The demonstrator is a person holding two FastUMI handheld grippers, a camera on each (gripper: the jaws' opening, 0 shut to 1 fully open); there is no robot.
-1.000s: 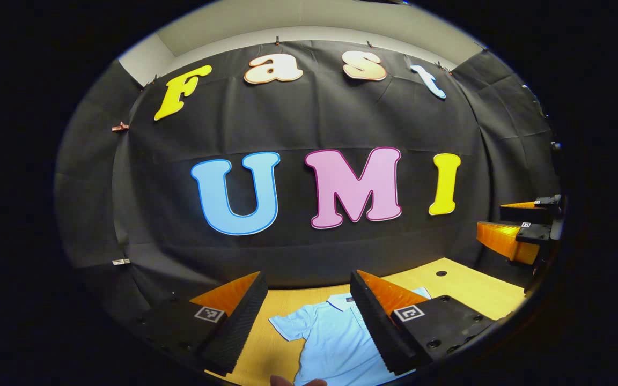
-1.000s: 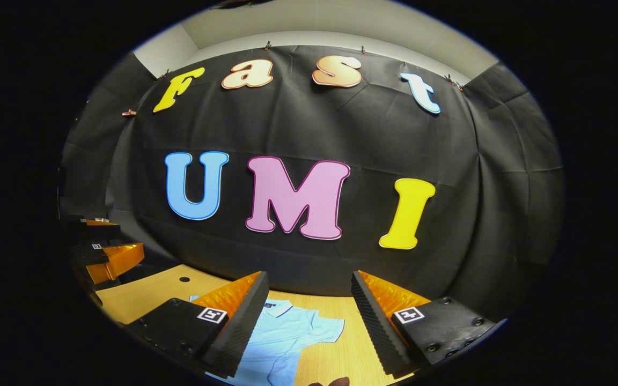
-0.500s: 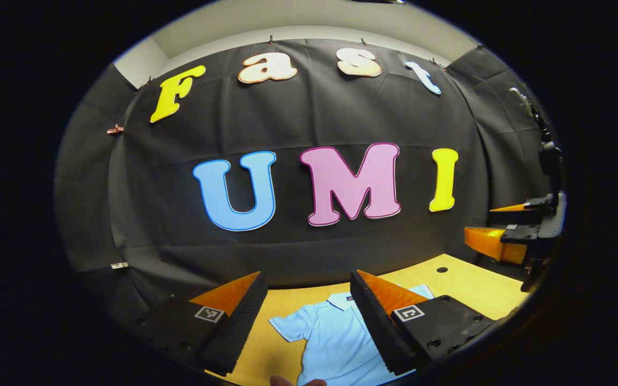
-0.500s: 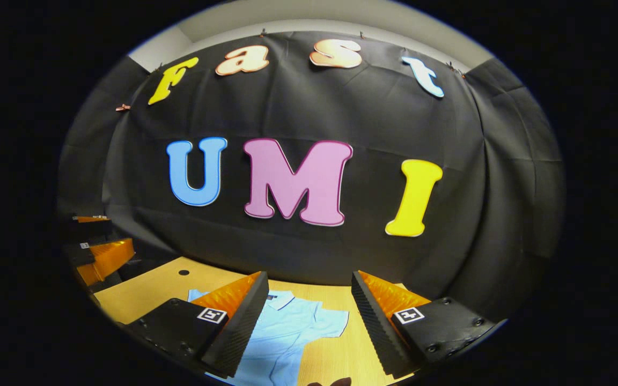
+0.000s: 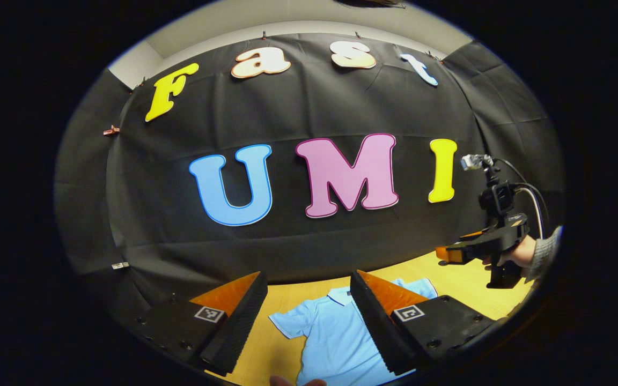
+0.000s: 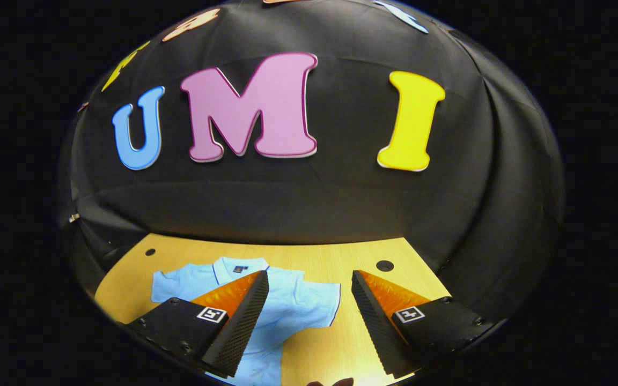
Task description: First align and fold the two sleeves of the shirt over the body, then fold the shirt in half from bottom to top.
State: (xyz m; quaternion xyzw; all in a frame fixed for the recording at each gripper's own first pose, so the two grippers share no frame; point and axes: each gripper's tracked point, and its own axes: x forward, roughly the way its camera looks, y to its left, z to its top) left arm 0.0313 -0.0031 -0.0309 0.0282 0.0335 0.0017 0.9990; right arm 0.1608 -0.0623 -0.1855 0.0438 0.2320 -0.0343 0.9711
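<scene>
A light blue polo shirt (image 5: 336, 335) lies flat on the wooden table (image 5: 464, 279), collar toward the booth wall, both short sleeves spread out. My left gripper (image 5: 309, 311) hovers open above its left half, with nothing between its fingers. In the right gripper view the shirt (image 6: 298, 300) shows with its collar (image 6: 236, 264) and right sleeve (image 6: 326, 305). My right gripper (image 6: 309, 313) is open above that sleeve and the bare table (image 6: 341, 257). The right gripper (image 5: 451, 252) also appears far right in the left gripper view, held by a hand (image 5: 515, 256) in a grey sleeve.
Black cloth walls close off the table at the back and both sides. Two round holes (image 6: 384, 265) (image 6: 150, 251) sit near the table's far corners. Bare wood lies to the right of the shirt.
The right gripper has moved forward and tipped down, so the table and whole upper shirt now show. The left gripper has barely moved. Both stay open.
</scene>
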